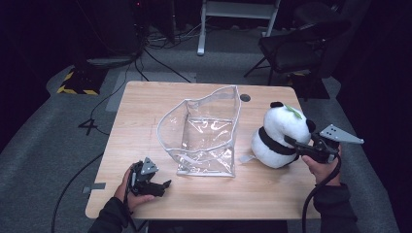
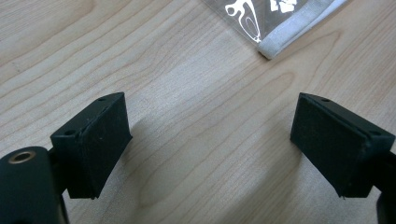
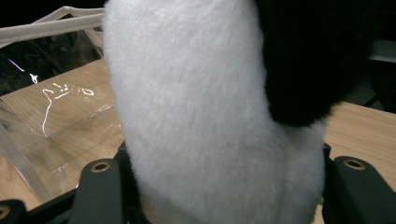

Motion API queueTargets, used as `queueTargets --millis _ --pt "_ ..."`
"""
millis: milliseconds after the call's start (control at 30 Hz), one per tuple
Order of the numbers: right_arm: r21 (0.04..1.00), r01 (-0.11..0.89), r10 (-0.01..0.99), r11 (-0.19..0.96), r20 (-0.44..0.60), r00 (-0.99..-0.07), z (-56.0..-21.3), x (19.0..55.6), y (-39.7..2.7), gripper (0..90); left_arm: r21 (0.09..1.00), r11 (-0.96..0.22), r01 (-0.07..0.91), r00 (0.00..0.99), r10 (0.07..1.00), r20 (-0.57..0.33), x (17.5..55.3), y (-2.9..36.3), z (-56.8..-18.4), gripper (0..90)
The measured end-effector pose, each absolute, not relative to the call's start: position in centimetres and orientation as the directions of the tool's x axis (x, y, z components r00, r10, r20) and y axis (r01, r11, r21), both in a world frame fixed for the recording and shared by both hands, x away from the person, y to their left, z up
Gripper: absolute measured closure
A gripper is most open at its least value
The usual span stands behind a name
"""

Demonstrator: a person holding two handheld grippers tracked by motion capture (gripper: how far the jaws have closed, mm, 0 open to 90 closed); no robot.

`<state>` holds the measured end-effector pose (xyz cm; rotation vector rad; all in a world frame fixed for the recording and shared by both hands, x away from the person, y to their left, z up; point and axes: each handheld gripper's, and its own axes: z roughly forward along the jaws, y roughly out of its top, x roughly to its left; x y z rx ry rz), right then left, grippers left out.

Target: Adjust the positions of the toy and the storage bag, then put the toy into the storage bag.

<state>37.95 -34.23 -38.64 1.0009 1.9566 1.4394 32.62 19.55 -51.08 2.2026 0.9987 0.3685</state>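
Carrying everything here is one light wooden tabletop point(image 1: 145, 111), set on a grey floor with a dark chair point(image 1: 291, 46) behind its far right corner. On it stand two things: one clear plastic bag point(image 1: 206, 136) and one plush panda point(image 1: 279, 138).

The bag is the larger. It sits near the middle of the tabletop, upright and open at the top, its see-through walls edged in white trim, and the wood grain shows through its bottom with nothing inside.

The panda stands just right of the bag, apart from it. It is white and fluffy, with a black band around the body, black ears and a small green leaf on its head.

Two hand-held tongs are in play. The right tongs point(image 1: 291, 141), held in the person's right hand point(image 1: 320, 167), pinch the panda from its right side; in the right gripper view white fur point(image 3: 196, 116) bulges between the two jaws. The left tongs point(image 1: 165, 184) rest low over the tabletop's near left part in the left hand point(image 1: 131, 194), jaws spread wide with bare wood between them, a corner of the bag's white trim point(image 2: 285, 39) just ahead.
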Motion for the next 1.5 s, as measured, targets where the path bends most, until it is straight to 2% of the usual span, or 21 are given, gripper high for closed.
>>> queueTargets --millis 733,1233,1500 --pt "0.974 0.149 0.801 0.169 -0.047 -0.597 -31.3 38.4 -33.2 39.0 0.686 -0.471 0.555 0.659 0.752 -0.018 32.6 19.5 -51.1 12.1" --pt "0.981 0.1 0.799 0.168 -0.076 -0.597 -28.6 38.4 -32.5 38.9 0.686 -0.466 0.558 0.656 0.754 -0.021 32.5 19.5 -51.1 12.2" --pt "0.982 0.052 0.793 0.181 -0.115 -0.598 -26.0 38.3 -31.7 38.8 0.686 -0.466 0.558 0.656 0.754 -0.021 32.5 19.5 -51.1 12.2"
